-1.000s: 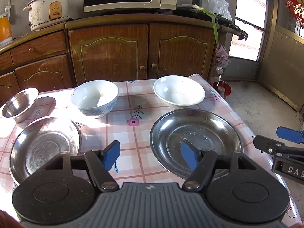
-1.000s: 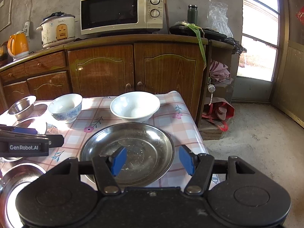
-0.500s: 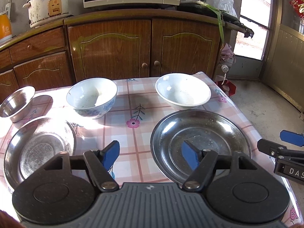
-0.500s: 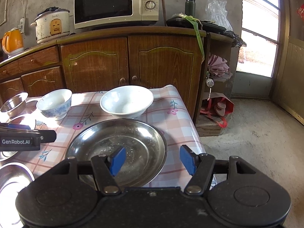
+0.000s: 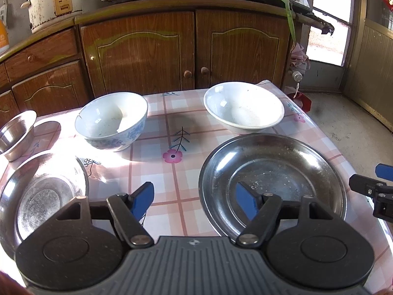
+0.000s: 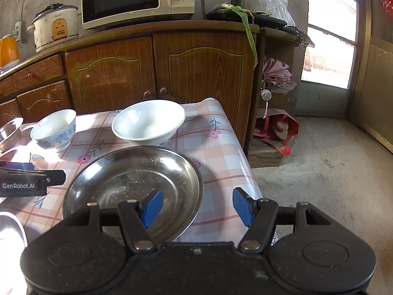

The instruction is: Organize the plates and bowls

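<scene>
Large steel plate [image 5: 272, 184] seen on near right part of checked tablecloth [image 5: 172, 132], white bowl [image 5: 243, 107] just behind it. Blue-patterned bowl [image 5: 111, 120] placed to left, second steel plate [image 5: 41, 196] and small steel bowl [image 5: 16, 135] at left edge. Left gripper [image 5: 195, 198] held above cloth, fingers apart, nothing held. Right gripper [image 6: 197, 206] held over plate's right rim, fingers apart, nothing clamped. Wooden cabinet [image 6: 157, 68] seen behind table.

Your left gripper [image 5: 194, 200] hovers with jaws spread above the checked tablecloth [image 5: 157, 132], between the small steel plate [image 5: 41, 196] and large steel plate [image 5: 272, 182].
</scene>
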Demonstrator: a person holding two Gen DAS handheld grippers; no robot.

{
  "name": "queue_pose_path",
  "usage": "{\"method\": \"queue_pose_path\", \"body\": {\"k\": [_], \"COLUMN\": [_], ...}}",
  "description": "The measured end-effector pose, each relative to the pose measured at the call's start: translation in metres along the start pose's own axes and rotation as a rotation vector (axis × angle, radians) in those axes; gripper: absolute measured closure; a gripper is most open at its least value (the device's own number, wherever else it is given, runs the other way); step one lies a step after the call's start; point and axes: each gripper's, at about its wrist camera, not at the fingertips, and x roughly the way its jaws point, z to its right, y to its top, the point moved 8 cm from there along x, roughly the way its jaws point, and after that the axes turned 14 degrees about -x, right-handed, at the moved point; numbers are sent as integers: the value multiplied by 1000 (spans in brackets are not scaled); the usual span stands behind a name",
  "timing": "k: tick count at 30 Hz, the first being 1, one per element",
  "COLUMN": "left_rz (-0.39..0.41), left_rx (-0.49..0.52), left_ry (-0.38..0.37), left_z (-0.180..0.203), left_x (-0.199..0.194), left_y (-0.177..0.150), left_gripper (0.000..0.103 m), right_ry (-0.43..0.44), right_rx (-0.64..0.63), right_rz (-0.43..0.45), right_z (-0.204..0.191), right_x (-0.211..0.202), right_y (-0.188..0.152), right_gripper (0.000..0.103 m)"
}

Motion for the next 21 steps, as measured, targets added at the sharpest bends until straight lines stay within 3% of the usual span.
{"method": "queue_pose_path", "body": {"k": [15, 21], "left_rz": [-44, -91], "left_rx": [16, 25], "left_ry": [1, 2], "left_z": [6, 8], "left_x": [32, 49], "left_y": [0, -5], "left_gripper": [29, 36], "right_ry": [11, 17], "right_rx": [42, 70], "right_rz": [-60, -80], "right_z": [10, 14], "right_x": [33, 46], "right_y": [-10, -13], "right_gripper": [27, 27]}}
